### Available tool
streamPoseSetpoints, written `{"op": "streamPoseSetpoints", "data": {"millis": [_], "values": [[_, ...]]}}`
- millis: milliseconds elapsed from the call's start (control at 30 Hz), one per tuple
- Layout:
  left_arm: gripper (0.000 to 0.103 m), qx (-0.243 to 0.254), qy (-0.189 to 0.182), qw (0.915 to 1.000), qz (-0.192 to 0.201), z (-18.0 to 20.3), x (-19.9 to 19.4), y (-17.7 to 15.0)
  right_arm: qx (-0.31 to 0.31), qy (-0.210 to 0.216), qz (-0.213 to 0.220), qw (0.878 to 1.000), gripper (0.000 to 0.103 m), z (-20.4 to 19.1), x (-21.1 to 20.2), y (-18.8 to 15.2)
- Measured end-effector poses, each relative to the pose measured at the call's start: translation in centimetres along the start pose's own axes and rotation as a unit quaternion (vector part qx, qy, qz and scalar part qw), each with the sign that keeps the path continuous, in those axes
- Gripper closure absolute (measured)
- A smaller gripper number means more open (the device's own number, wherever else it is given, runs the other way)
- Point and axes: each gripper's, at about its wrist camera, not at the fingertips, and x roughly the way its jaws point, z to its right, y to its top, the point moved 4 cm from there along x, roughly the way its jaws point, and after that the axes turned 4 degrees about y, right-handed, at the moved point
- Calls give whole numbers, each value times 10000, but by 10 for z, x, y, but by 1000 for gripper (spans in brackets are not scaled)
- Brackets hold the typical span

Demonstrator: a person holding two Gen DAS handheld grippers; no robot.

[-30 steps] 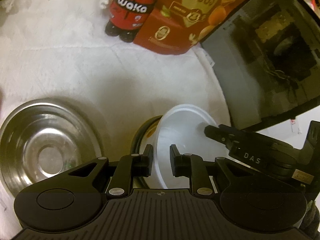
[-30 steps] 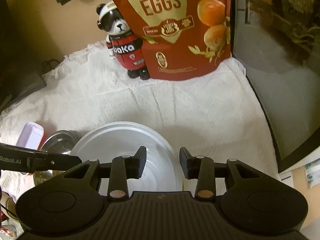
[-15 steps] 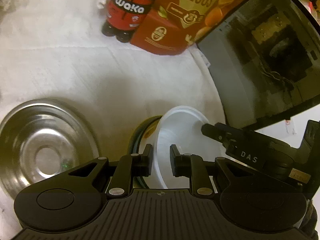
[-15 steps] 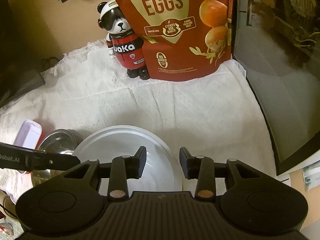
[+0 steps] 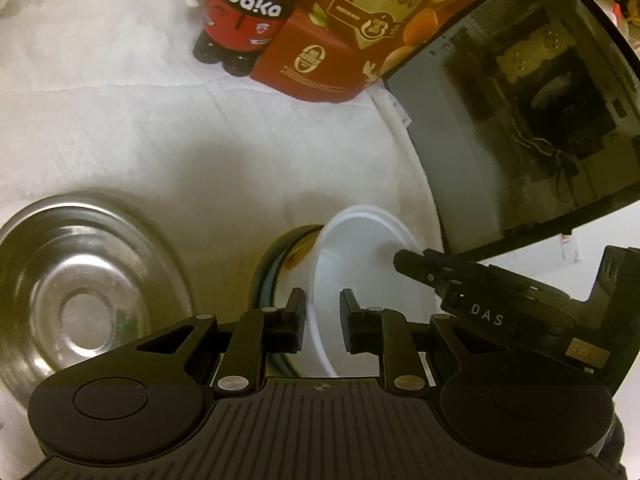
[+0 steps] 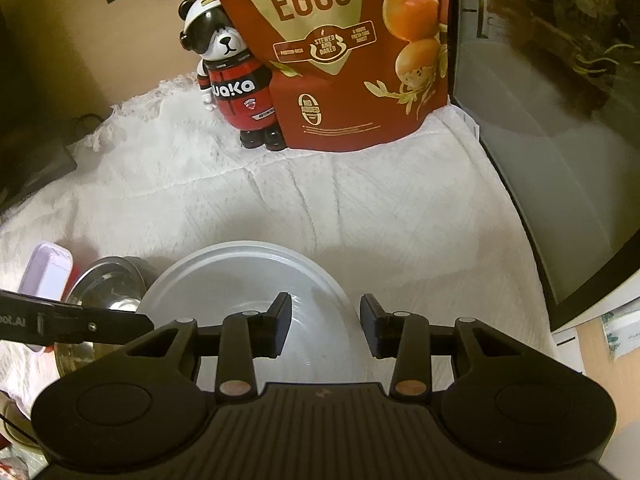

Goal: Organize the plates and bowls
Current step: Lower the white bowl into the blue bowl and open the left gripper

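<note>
My left gripper (image 5: 322, 312) is shut on the rim of a white plastic bowl (image 5: 360, 256) and holds it tilted over a dark-rimmed bowl (image 5: 280, 256) with orange marks inside. The white bowl also shows in the right wrist view (image 6: 240, 276), below my right gripper (image 6: 325, 320), which is open and empty, with its jaws over the bowl's right rim. A steel bowl (image 5: 68, 280) sits on the white cloth at the left; it also shows in the right wrist view (image 6: 112, 284). The right gripper's fingers (image 5: 424, 264) reach in over the white bowl.
A red quail-eggs bag (image 6: 344, 52) and a bear figure (image 6: 236, 88) stand at the back. A dark glass-fronted appliance (image 6: 560, 160) borders the right side. A small white-lidded box (image 6: 48, 272) lies at the left edge of the white cloth (image 6: 360, 208).
Both grippers have shifted slightly forward; the bag and bear look closer. The left grip on the white bowl is unchanged and the right jaws stay open.
</note>
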Motion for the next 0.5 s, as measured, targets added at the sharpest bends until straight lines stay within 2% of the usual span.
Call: {"op": "streamPoseSetpoints", "data": {"millis": [133, 300, 500], "values": [[83, 147, 164, 9998, 34, -2, 6, 0, -18, -56, -20, 10000, 64, -1, 3, -3], [84, 130, 221, 9996, -136, -8, 13, -5, -91, -165, -91, 9998, 64, -2, 10, -7], [84, 151, 155, 9994, 277, -10, -18, 3, -72, -239, 107, 9996, 64, -1, -8, -1]]}}
